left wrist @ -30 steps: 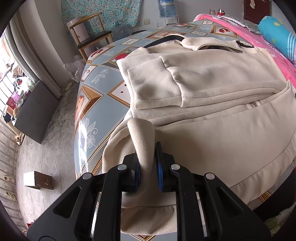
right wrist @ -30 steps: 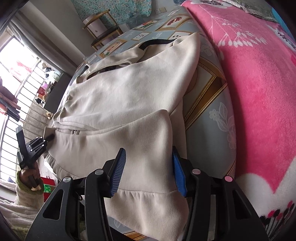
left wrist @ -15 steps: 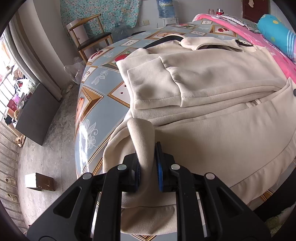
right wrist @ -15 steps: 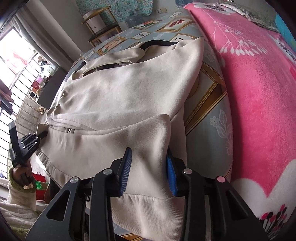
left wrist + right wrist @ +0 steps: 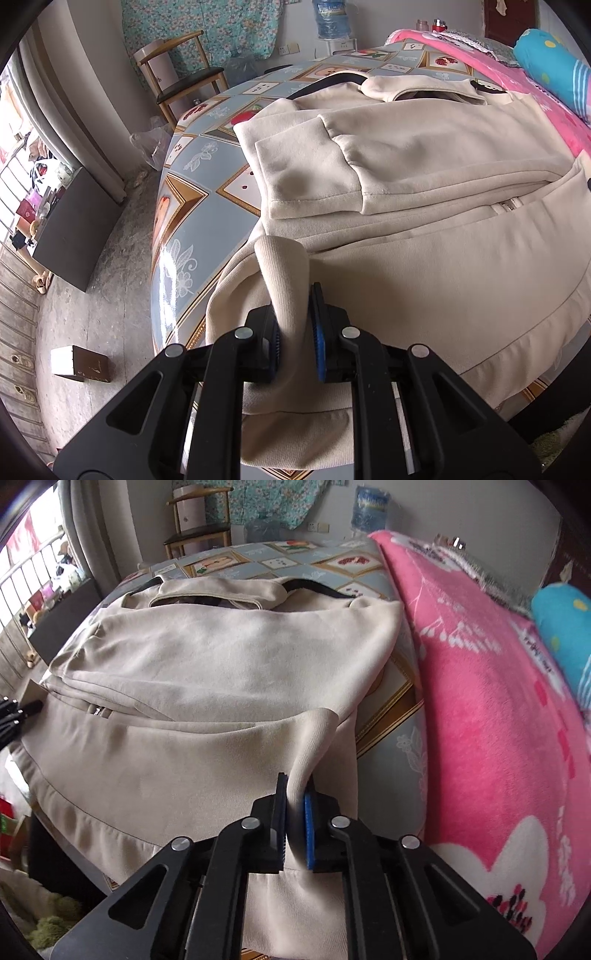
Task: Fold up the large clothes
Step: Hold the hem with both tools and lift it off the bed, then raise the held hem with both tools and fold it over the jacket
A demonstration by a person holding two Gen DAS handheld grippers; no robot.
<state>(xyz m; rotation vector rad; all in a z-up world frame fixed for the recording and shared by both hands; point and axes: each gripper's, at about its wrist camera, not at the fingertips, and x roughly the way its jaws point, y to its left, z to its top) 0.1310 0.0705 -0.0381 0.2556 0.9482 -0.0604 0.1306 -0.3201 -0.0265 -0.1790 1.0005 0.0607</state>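
Observation:
A large beige jacket (image 5: pixel 424 229) lies spread on a bed covered with a blue patterned sheet (image 5: pixel 195 221), one sleeve folded across its chest. My left gripper (image 5: pixel 295 332) is shut on a pinched ridge of the jacket's near left hem corner. In the right wrist view the jacket (image 5: pixel 221 672) fills the middle. My right gripper (image 5: pixel 294 814) is shut on a pinched ridge of fabric at the jacket's near right hem corner. The left gripper's tips (image 5: pixel 14 716) show at the left edge of the right wrist view.
A pink flowered blanket (image 5: pixel 498 720) lies along the jacket's right side, with a blue pillow (image 5: pixel 565 635) on it. A wooden chair (image 5: pixel 181 77) stands beyond the bed. A dark cabinet (image 5: pixel 70 229) and a small box (image 5: pixel 79 363) are on the floor at left.
My right gripper has closed from wide open onto the jacket's hem and swung to face along the bed. My left gripper stayed shut on its corner, barely moving.

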